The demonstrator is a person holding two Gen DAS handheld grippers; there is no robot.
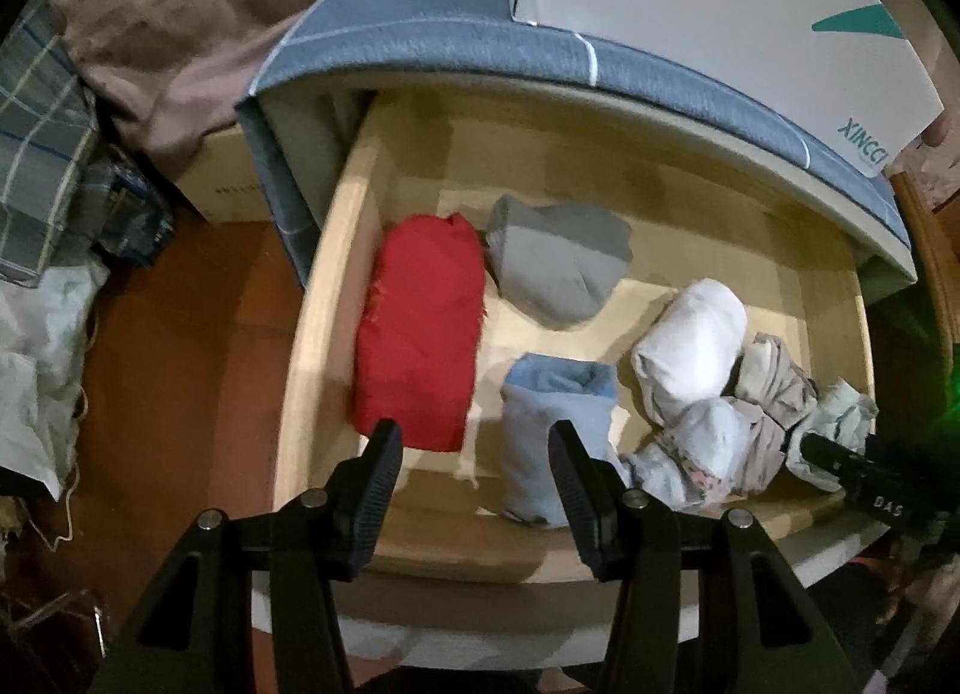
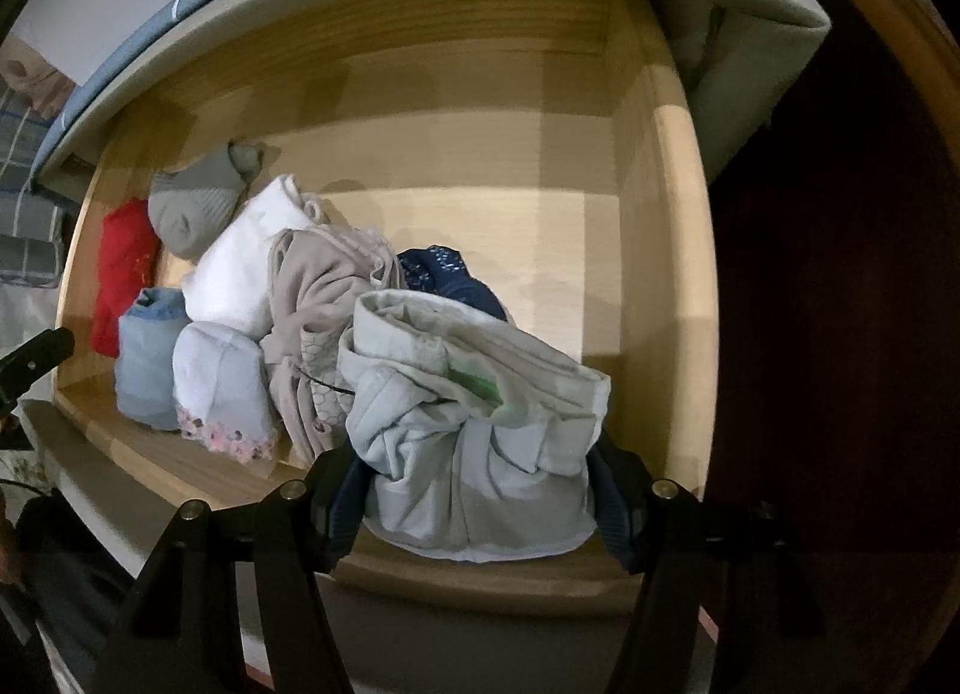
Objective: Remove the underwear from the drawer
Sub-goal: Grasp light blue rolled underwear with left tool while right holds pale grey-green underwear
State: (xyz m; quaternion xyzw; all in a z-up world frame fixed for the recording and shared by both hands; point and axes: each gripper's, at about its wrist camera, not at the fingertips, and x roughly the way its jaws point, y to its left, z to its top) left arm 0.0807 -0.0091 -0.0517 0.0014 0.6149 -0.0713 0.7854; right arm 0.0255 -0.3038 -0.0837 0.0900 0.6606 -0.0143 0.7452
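Drawer (image 1: pixel 336 298) holds eight bundles: we count one red (image 1: pixel 420 334), one grey (image 1: pixel 558 262), one blue (image 1: pixel 552 430), five pale or dark. Our right gripper (image 2: pixel 480 505) pinches the underwear (image 2: pixel 474 430) at 6 o'clock; left gripper (image 1: pixel 474 490) hovers, jaws spread.

Pale crumpled underwear (image 2: pixel 480 442) at drawer (image 2: pixel 660 166) front

Open wooden drawer (image 1: pixel 324 298), red (image 1: pixel 420 334), grey (image 1: pixel 558 268), blue (image 1: pixel 552 430), white (image 1: pixel 690 340) folded clothes inside
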